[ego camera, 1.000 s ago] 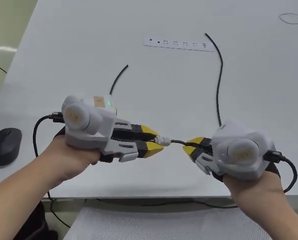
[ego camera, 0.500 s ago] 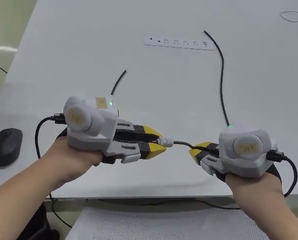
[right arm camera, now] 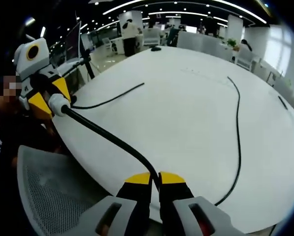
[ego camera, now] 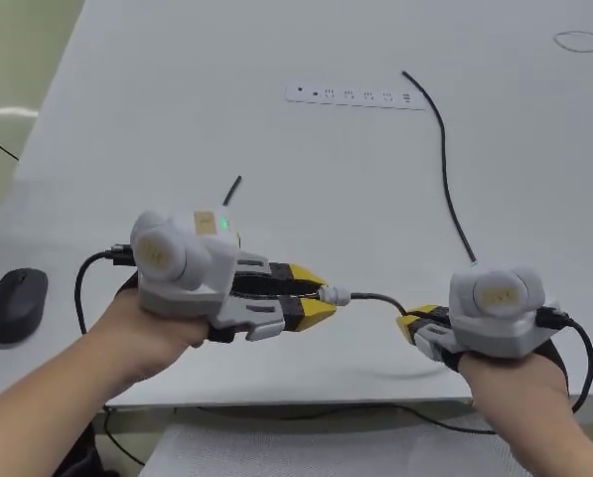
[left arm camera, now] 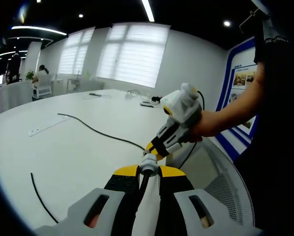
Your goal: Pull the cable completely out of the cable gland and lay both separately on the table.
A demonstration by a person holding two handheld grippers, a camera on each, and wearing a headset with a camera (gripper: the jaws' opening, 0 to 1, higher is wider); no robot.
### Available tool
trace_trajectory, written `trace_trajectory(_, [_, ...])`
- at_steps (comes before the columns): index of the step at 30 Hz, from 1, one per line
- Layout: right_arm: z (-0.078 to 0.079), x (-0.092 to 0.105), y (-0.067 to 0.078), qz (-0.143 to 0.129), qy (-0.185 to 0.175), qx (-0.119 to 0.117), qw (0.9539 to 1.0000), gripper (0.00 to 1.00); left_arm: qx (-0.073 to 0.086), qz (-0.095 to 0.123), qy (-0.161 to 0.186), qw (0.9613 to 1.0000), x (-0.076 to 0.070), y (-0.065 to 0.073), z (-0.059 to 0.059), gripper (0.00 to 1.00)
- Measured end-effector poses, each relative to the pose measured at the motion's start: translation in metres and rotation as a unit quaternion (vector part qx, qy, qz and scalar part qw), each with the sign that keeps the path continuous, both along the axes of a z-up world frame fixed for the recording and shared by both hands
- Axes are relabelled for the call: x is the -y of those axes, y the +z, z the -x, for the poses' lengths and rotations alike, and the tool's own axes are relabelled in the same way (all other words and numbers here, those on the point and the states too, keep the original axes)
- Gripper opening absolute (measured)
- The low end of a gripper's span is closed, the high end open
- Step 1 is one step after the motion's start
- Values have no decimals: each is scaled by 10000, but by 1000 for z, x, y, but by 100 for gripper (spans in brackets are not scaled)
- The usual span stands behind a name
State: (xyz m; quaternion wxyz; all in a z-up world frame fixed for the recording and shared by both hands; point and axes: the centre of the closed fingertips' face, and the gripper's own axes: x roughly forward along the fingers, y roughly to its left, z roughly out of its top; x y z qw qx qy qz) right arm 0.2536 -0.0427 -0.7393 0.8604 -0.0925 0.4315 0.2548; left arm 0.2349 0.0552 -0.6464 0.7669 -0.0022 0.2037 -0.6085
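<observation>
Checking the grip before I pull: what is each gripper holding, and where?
The left gripper clamps the white cable gland by its body; the right gripper pinches the black cable along its length.

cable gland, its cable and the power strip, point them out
cable gland (ego camera: pixel 334 295), head view, middle of its white body
cable (ego camera: pixel 375 298), head view, bare stretch right of the gland
power strip (ego camera: pixel 354 95), head view, middle of its top face

Large white table (ego camera: pixel 177 99), blind-covered windows (left arm camera: pixel 132 54), ceiling strip lights (left arm camera: pixel 147 9), grey mesh chair (right arm camera: pixel 43 191) by the table edge
</observation>
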Motion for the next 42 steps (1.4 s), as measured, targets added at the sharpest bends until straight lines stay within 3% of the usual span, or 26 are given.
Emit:
trace_trajectory(13, [3, 1, 17, -21, 192, 275, 9994, 2, 106, -88, 94, 9999, -6, 0, -8, 14])
trace_trajectory(16, [6, -1, 28, 14, 290, 376, 9989, 6, 118, -62, 131, 9998, -8, 2, -10, 14])
trace_trajectory(19, [6, -10, 50, 4, 392, 618, 9973, 16, 121, -63, 144, 9998, -8, 3, -11, 14])
trace_trajectory(24, [8, -41, 76, 205, 1209, 1065, 9867, 18, 106, -66, 121, 9998, -7, 4, -8, 14])
trace_trajectory(29, [8, -73, 89, 550, 1927, 1514, 9679, 16, 99, -63, 78, 9999, -6, 4, -6, 15])
trace_trajectory(33, [7, -85, 84, 626, 2088, 1545, 9636, 14, 71, -75, 73, 9999, -6, 4, -5, 15])
trace_trajectory(35, [8, -87, 82, 796, 2281, 1574, 9575, 11, 68, -59, 64, 9999, -5, 5, -5, 15])
trace_trajectory(42, [7, -94, 81, 826, 2376, 1668, 9534, 5, 58, -67, 73, 9999, -5, 4, -4, 15])
